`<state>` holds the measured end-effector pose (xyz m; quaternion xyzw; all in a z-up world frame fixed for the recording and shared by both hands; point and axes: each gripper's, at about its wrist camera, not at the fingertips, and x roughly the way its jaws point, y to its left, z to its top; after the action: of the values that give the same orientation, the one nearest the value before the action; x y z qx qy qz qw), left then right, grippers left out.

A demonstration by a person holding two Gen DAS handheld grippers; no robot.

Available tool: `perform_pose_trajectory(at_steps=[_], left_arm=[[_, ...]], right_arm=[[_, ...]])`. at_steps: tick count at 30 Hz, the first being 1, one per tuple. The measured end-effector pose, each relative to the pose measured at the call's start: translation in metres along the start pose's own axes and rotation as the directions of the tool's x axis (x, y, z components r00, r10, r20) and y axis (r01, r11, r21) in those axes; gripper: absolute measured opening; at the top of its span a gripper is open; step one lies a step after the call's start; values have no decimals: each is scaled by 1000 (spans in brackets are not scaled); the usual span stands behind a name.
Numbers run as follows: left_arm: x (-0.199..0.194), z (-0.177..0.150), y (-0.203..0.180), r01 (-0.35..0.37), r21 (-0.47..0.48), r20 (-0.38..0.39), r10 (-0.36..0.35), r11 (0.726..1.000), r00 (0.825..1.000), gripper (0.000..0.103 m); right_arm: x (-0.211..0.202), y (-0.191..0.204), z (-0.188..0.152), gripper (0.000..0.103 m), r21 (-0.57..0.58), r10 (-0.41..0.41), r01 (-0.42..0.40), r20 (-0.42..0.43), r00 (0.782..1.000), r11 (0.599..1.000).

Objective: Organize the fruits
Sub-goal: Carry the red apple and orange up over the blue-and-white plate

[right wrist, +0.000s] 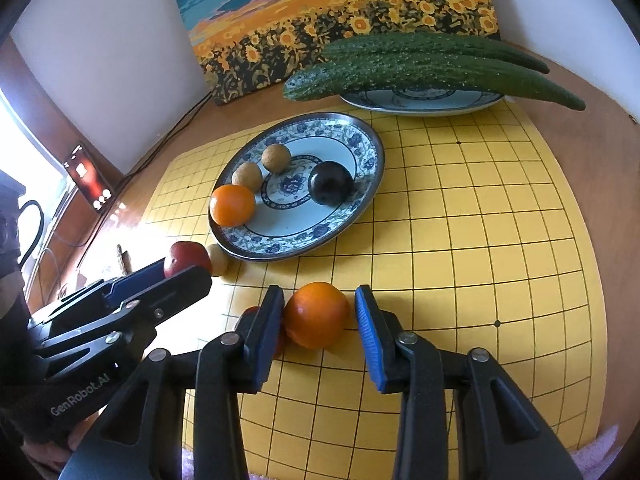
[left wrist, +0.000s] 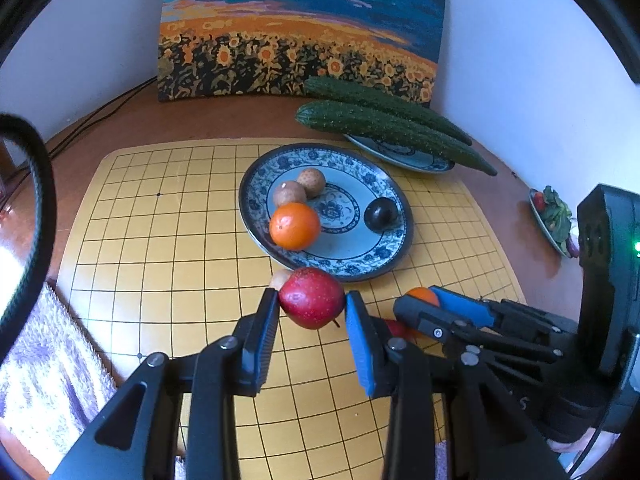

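My left gripper point(left wrist: 312, 306) is shut on a red apple point(left wrist: 311, 297), held just in front of the blue-patterned plate point(left wrist: 360, 264). The plate holds an orange point(left wrist: 295, 225), two brown round fruits point(left wrist: 289, 193) and a dark plum point(left wrist: 381, 213). A small tan fruit point(left wrist: 280, 278) lies on the board behind the apple. My right gripper point(right wrist: 320, 316) stands around an orange point(right wrist: 317, 314) on the yellow board; its left finger touches the fruit and a gap shows at the right finger. A red fruit point(right wrist: 280, 340) lies partly hidden behind its left finger.
Two cucumbers point(left wrist: 384, 122) lie on a second plate point(left wrist: 400, 156) at the back right, before a sunflower painting point(left wrist: 300, 28). A yellow grid board point(left wrist: 160, 240) covers the brown table. A phone point(right wrist: 87, 178) stands at the left wall. A small dish of greens point(left wrist: 554, 216) sits at right.
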<state>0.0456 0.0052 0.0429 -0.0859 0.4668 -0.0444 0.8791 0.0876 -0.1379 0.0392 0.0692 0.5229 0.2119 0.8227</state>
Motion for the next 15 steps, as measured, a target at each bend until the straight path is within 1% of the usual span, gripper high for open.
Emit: perform_pose_trajectory(at_steps=[6, 11, 15], left_arm=[[3, 4, -2, -1, 12, -1, 1, 1000, 1000, 35], [6, 14, -6, -5, 29, 9, 5, 1000, 1000, 35], [13, 20, -8, -8, 36, 3, 8, 999, 1000, 35]], right_arm=[[-4, 0, 0, 34, -2, 24, -24, 18, 1000, 1000], [-14, 0, 9, 34, -22, 24, -23, 52, 998, 999], [-18, -1, 19, 34, -40, 12, -9, 67, 998, 999]])
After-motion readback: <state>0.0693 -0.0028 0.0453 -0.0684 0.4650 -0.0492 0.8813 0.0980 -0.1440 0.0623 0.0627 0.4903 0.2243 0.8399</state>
